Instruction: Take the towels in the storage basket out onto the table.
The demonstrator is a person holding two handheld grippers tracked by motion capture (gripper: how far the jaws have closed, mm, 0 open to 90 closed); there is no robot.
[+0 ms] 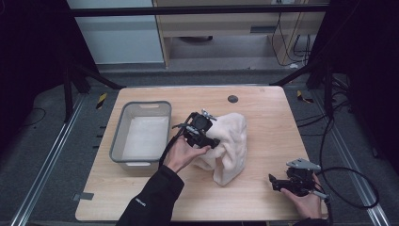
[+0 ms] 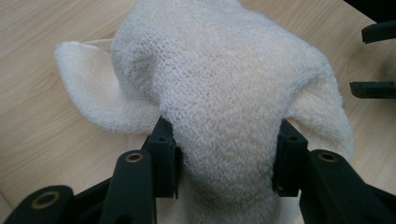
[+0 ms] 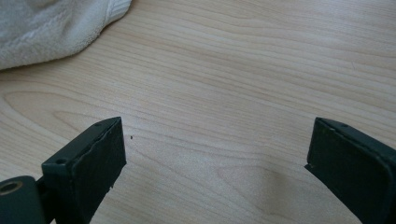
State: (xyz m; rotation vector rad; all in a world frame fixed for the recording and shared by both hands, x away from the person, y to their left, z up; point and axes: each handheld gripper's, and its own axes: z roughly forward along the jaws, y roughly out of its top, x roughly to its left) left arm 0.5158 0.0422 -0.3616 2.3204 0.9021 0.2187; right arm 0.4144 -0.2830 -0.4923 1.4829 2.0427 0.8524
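Note:
A cream knitted towel (image 1: 230, 146) lies bunched in the middle of the wooden table (image 1: 268, 113). My left gripper (image 1: 211, 142) is at its left side, held by a hand in a black sleeve. In the left gripper view a thick fold of the towel (image 2: 224, 84) fills the gap between the jaws, which press on it from both sides; the left gripper (image 2: 226, 140) is shut on it. My right gripper (image 1: 273, 182) rests near the front right of the table, open, with bare wood between its jaws (image 3: 215, 144). A towel corner (image 3: 46, 28) lies beyond it.
A grey plastic bin (image 1: 141, 106) with a white lining stands on the left half of the table, close beside my left gripper. A small dark round cap (image 1: 232, 99) sits near the far edge. A black cable (image 1: 348, 188) loops off the table's right side.

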